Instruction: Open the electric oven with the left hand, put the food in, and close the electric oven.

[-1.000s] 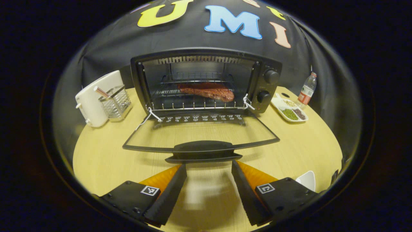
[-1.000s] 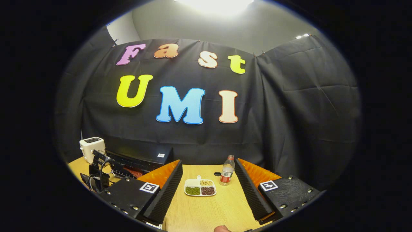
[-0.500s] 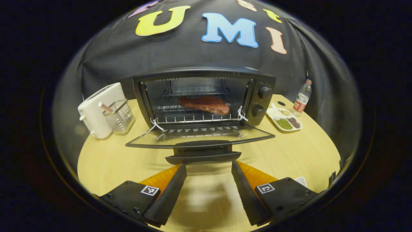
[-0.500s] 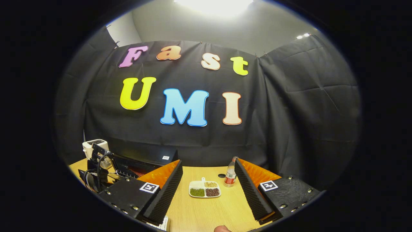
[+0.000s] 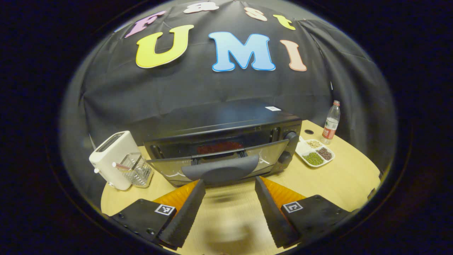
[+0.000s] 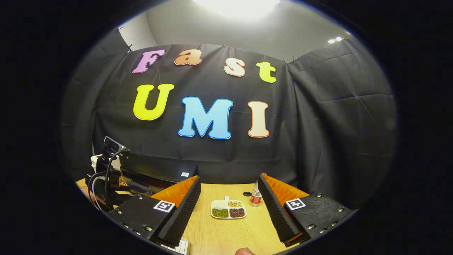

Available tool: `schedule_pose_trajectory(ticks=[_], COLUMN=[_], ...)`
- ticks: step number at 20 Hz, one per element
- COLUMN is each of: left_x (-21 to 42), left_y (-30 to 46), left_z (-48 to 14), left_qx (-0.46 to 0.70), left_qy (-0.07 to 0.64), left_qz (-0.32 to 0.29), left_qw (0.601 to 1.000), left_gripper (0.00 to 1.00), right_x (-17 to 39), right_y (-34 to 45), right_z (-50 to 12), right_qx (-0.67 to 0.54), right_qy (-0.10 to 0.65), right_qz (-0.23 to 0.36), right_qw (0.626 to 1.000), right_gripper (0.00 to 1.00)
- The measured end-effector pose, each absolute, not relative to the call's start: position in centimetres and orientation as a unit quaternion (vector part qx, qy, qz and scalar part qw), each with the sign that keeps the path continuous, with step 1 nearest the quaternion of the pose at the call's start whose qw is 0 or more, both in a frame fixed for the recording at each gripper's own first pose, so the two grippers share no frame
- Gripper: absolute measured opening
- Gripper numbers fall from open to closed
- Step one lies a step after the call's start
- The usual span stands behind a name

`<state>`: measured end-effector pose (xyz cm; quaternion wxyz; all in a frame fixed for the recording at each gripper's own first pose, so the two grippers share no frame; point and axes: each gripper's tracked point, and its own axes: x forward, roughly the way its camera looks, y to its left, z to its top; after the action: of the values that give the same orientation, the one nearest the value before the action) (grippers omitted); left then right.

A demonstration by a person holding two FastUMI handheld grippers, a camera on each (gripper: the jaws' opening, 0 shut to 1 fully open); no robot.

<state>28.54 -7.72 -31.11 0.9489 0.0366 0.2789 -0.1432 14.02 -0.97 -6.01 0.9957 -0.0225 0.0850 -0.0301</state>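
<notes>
In the left gripper view, the left gripper (image 5: pixel 226 209) is hanging over the wooden table (image 5: pixel 339 177) with its two fingers spread wide and nothing between them. Just beyond the fingertips, the oven door (image 5: pixel 219 164) is standing tilted, almost closed, with its dark handle (image 5: pixel 220 170) facing the gripper. Through the narrow gap at the top, the reddish food (image 5: pixel 219 147) is lying inside the electric oven (image 5: pixel 226 138). A white toaster (image 5: pixel 111 159) is standing to one side. In the right gripper view, the right gripper (image 6: pixel 230 212) is also gaping empty, pointing toward a divided dish (image 6: pixel 228 209) and a bottle (image 6: pixel 255 198) farther off.
</notes>
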Motion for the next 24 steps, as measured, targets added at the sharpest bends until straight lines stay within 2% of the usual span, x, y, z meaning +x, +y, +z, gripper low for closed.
schedule_pose_trajectory(ticks=[1, 4, 5, 7, 8, 9, 10, 16, 17, 18, 19, 20, 24], left_x=[29.1, 30.0, 30.0, 29.7, 29.3, 28.9, 28.4, 21.8, 20.2, 18.8, 17.2, 15.7, 10.6], left_y=[-7.8, -8.3, -8.5, -8.8, -8.8, -8.7, -8.7, -6.7, -6.3, -6.0, -5.5, -5.0, -4.7], left_z=[-31.4, -31.8, -31.8, -31.4, -30.7, -29.6, -28.4, -19.0, -17.5, -15.9, -14.5, -13.4, -8.8], left_qx=[0.036, 0.038, 0.037, 0.028, 0.020, 0.013, 0.006, -0.021, -0.027, -0.031, -0.031, -0.030, -0.037], left_qy=[0.279, 0.272, 0.273, 0.269, 0.262, 0.251, 0.239, 0.168, 0.159, 0.147, 0.138, 0.129, 0.102], left_qz=[-0.143, -0.146, -0.147, -0.148, -0.146, -0.144, -0.140, -0.087, -0.079, -0.071, -0.062, -0.054, -0.041], left_qw=[0.949, 0.950, 0.950, 0.951, 0.954, 0.957, 0.961, 0.982, 0.984, 0.986, 0.988, 0.990, 0.993], left_gripper=[0.94, 0.94, 0.90, 0.95, 0.90, 0.90, 0.95, 0.94, 0.99, 0.94, 0.94, 0.98, 0.94], right_x=[14.1, 14.0, 13.9, 13.5, 13.4, 13.2, 12.8, 9.8, 9.3, 8.7, 8.2, 7.8, 6.2], right_y=[-1.1, -1.7, -1.8, -1.9, -1.9, -1.9, -1.9, -2.0, -2.1, -2.0, -2.0, -2.0, -2.1], right_z=[-6.1, -6.1, -6.2, -5.9, -5.9, -5.7, -5.5, -3.3, -2.7, -2.2, -1.8, -1.5, -0.8], right_qx=[-0.021, -0.021, -0.021, -0.019, -0.017, -0.015, -0.012, -0.004, 0.002, 0.009, 0.016, 0.022, 0.024], right_qy=[0.087, 0.089, 0.090, 0.089, 0.088, 0.085, 0.082, 0.060, 0.053, 0.049, 0.046, 0.042, 0.027], right_qz=[-0.032, -0.041, -0.043, -0.045, -0.044, -0.041, -0.037, 0.013, 0.020, 0.028, 0.035, 0.043, 0.049], right_qw=[0.995, 0.995, 0.995, 0.995, 0.995, 0.995, 0.996, 0.998, 0.998, 0.998, 0.998, 0.998, 0.998], right_gripper=[0.98, 0.98, 0.98, 0.98, 0.98, 0.98, 0.98, 0.98, 0.98, 0.98, 0.98, 0.98, 0.98])
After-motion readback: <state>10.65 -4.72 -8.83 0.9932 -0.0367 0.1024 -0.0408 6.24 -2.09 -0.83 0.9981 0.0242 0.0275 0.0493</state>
